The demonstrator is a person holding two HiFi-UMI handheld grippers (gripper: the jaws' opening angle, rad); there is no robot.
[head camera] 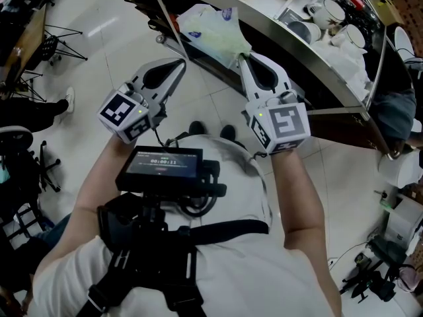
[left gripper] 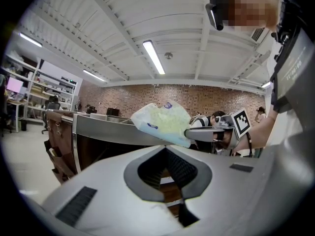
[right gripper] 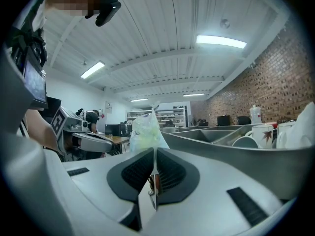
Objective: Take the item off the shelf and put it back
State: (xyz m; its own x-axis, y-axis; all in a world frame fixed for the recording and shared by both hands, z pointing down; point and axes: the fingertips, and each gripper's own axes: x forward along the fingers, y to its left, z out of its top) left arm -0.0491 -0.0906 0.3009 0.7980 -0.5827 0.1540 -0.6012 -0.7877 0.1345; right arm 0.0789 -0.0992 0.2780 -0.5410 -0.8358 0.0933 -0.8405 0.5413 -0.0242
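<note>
Evidently the right gripper [head camera: 243, 57] has its jaws closed on a corner of the plastic bag [head camera: 210, 28]. Its own view shows the pads together with only thin film between them, and the left gripper view shows the tips nipping the bag's lower corner.

The left gripper [head camera: 182, 61] has its jaws together with nothing between them. It stands just beside the bag on the left, apart from it.

Position of item: the bag, pale with a greenish content, is held out at the curved metal rim of the shelf [head camera: 310, 65]. Whether it rests on that rim or hangs clear of it cannot be told.

Governing relation: the bag lies straight ahead of the right gripper's tips. Its long axis runs from the pinched corner away from the person and leftward, roughly along the rim. The shelf's compartments, one holding white mugs [head camera: 328, 10], lie to the right of the bag and further in.

Judgement: the right hand alone has control. Returning the item calls for carrying it rightward and inward over the rim before letting go.
</note>
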